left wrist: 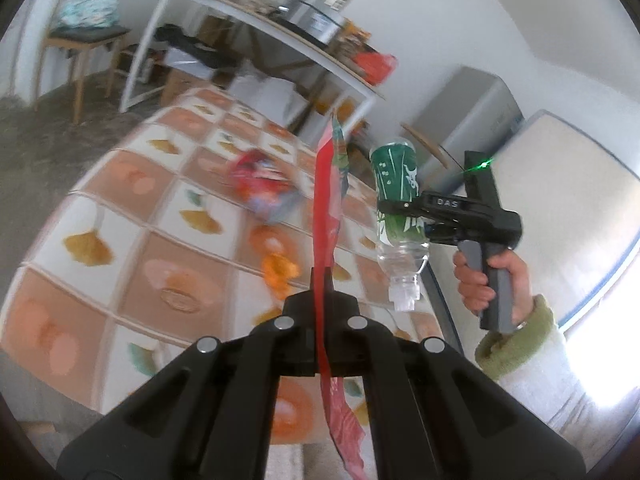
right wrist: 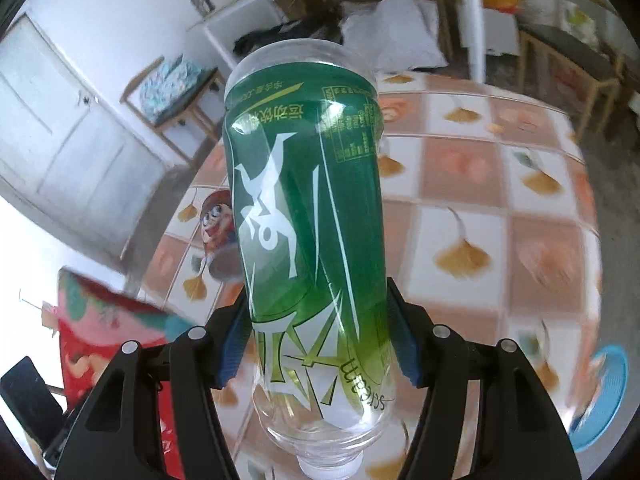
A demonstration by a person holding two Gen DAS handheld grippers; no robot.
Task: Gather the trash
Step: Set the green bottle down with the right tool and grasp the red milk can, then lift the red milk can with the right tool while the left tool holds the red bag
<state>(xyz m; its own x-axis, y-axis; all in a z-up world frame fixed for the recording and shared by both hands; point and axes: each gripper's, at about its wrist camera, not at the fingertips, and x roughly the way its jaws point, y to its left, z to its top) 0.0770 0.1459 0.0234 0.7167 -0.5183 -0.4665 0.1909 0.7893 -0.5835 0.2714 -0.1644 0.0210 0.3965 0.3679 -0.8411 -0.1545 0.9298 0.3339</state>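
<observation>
My left gripper (left wrist: 322, 280) is shut on a flat red snack wrapper (left wrist: 330, 200), seen edge-on, held above the tiled-pattern table (left wrist: 132, 208). The wrapper also shows at the left of the right wrist view (right wrist: 108, 320). My right gripper (right wrist: 318, 320) is shut on an empty plastic bottle with a green label (right wrist: 308, 208), held upside down with its neck pointing down. It also shows in the left wrist view (left wrist: 398, 200), right of the wrapper. A red crumpled snack bag (left wrist: 260, 184) and orange peel (left wrist: 280, 270) lie on the table.
A round piece with a cartoon face (right wrist: 218, 224) lies on the table behind the bottle. A blue dish (right wrist: 604, 392) sits at the table's right edge. A white desk with clutter (left wrist: 280, 28), wooden chairs (left wrist: 86, 36) and a white door (right wrist: 60, 120) stand beyond.
</observation>
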